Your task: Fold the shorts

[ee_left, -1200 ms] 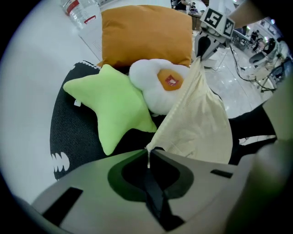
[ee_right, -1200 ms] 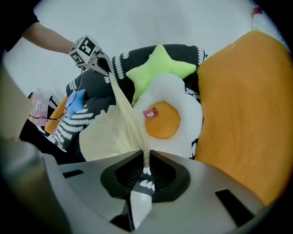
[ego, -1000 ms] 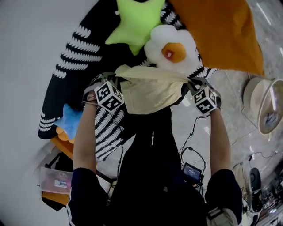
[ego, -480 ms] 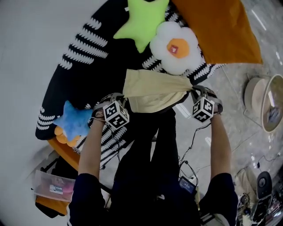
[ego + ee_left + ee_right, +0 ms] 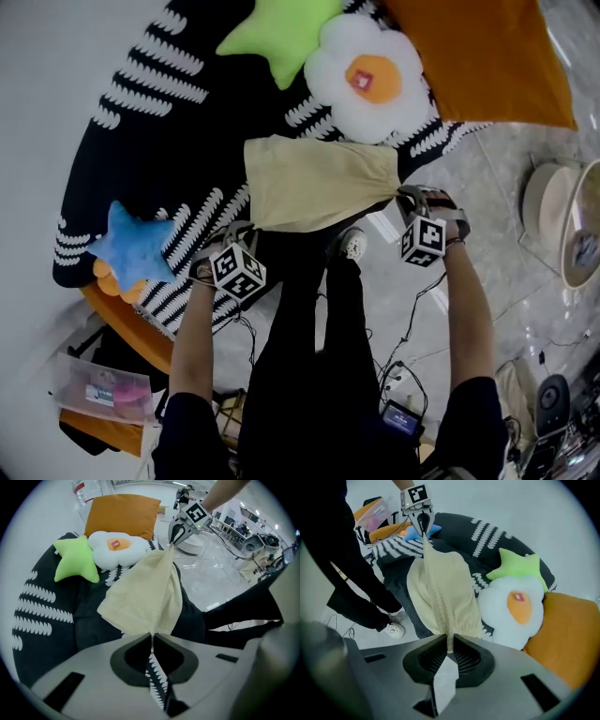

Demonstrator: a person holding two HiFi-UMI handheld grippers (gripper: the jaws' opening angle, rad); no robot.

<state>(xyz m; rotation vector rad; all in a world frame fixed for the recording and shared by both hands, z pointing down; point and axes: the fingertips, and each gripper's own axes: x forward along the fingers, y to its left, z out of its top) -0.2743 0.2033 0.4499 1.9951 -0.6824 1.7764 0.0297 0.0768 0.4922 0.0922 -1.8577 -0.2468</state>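
The pale yellow cloth shorts [image 5: 314, 183] are held up in the air, pulled out flat between the two claws. The left claw [image 5: 152, 638] is pinched tight on one corner of the shorts. The right claw [image 5: 449, 645] is pinched tight on the other corner, with a thin bit of cloth between its jaws. Both claws point down.

Under the shorts is a big black cover with white stripes [image 5: 150, 141]. The far edge of the shorts hangs low over it, but I cannot tell if they touch.

On the cover, past the shorts, sit a green star pillow [image 5: 277, 33], a white fried-egg pillow [image 5: 366, 75] and an orange pillow [image 5: 487, 56]. A blue star pillow [image 5: 131, 248] lies near the left claw. A white shoe [image 5: 352, 246] stands on the floor, near the edge of the cover.
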